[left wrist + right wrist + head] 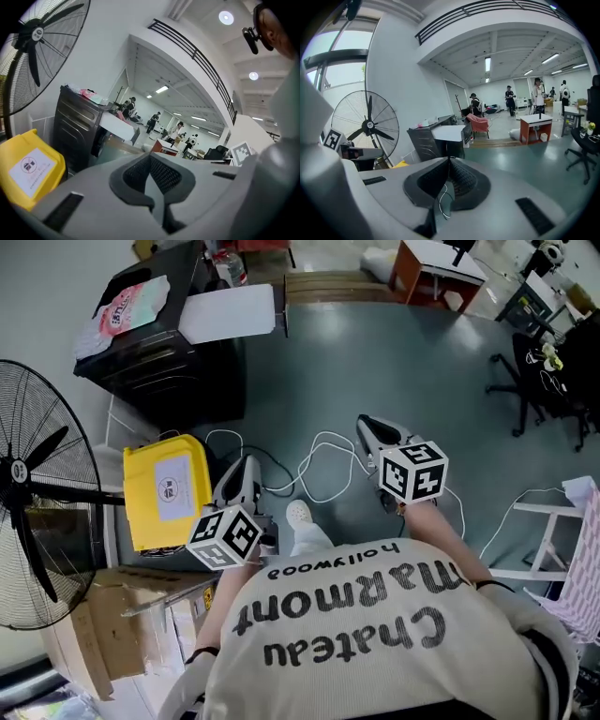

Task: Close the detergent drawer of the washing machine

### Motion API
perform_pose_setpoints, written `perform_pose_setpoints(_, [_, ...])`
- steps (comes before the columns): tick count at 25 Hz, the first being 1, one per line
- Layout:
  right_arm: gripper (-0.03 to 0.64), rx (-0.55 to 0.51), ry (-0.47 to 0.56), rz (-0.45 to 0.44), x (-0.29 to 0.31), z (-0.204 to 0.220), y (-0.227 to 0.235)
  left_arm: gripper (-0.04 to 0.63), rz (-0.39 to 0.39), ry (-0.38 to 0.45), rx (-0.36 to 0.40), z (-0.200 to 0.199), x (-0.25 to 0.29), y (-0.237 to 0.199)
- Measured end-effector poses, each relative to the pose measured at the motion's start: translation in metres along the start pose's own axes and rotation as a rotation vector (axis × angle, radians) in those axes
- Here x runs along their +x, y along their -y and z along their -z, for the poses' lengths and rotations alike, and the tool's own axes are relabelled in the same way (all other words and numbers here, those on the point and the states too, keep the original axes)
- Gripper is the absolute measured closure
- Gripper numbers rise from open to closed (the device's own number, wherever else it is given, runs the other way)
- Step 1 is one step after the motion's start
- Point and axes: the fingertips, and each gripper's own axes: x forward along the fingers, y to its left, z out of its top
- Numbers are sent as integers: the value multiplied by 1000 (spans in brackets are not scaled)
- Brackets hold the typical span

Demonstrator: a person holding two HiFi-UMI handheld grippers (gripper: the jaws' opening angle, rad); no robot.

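Both left tongs (pixel 244 463) and right tongs (pixel 366 424) are closed, empty; fan (pixel 17 471) partly cropped.

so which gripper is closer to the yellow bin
The left gripper, at the head view's left: it hangs right beside the yellow bin, while the right gripper is further off on the other side.

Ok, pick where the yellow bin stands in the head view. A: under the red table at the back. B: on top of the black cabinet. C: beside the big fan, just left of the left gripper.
C: the yellow bin sits between the fan and the left gripper, clear of the black cabinet.
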Motion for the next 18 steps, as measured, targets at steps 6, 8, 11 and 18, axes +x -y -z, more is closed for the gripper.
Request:
perform_pose_setpoints(6, [586,-17,17,-3,55,-52,-14,588,59,17,20,-61,46,-24])
perform_pose_setpoints(8, [586,-32,26,11,64,-69,-14,588,78,30,29,-79,56,-28])
perform_pose_setpoints(11, [586,-39,60,22,78,-94,-14,588,98,55,53,-105,69,-36])
perform_pose_setpoints(18, [586,-58,123,17,112,-129,-23,588,114,89,70,-141,88,-59])
